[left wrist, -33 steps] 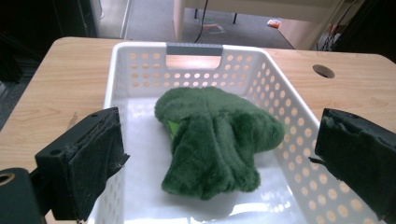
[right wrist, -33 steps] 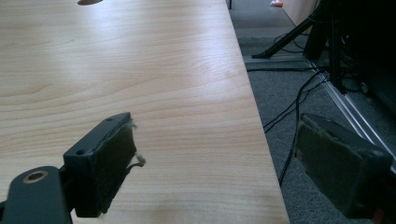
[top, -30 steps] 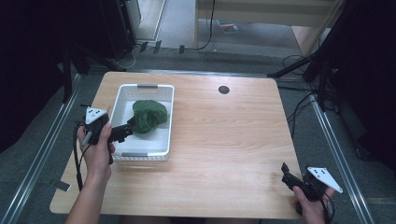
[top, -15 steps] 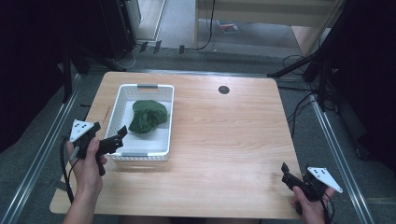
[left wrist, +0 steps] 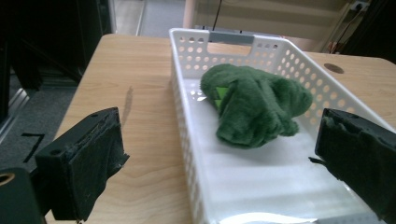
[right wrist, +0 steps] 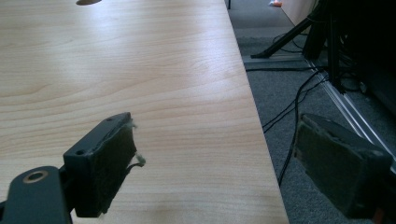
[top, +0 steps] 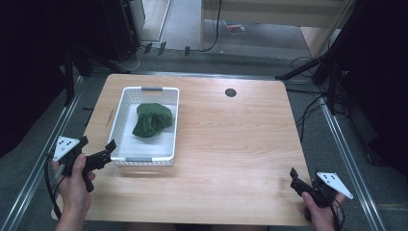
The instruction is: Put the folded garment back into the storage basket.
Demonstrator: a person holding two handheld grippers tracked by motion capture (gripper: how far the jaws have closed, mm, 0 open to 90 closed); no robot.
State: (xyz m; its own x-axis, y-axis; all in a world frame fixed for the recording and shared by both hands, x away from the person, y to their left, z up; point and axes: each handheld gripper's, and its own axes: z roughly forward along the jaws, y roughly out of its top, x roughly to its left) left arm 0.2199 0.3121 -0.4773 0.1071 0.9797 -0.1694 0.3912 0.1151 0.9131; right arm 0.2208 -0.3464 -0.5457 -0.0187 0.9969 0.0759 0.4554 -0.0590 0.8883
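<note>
left gripper (top: 98, 155) pulled back just outside basket (top: 144, 162), jaws open, empty | green cloth (top: 152, 120) lies inside basket: placing looks done | right gripper (top: 297, 181) far right of basket, jaws open

Cable grommet hole (top: 230, 92) is located well ahead of right claw (top: 294, 178), off to its left. Floor cables (right wrist: 289, 112) are seen to its right. Dark scuff (left wrist: 127, 100) is noted ahead of left claw (top: 98, 143).

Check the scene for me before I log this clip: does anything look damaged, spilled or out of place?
Only wear: the black foam pads on the right tongs are frayed, with loose fibres at one edge. The crumpled green cloth lies inside the white perforated plastic basket, which sits square on the wooden table. Nothing is spilled.
</note>
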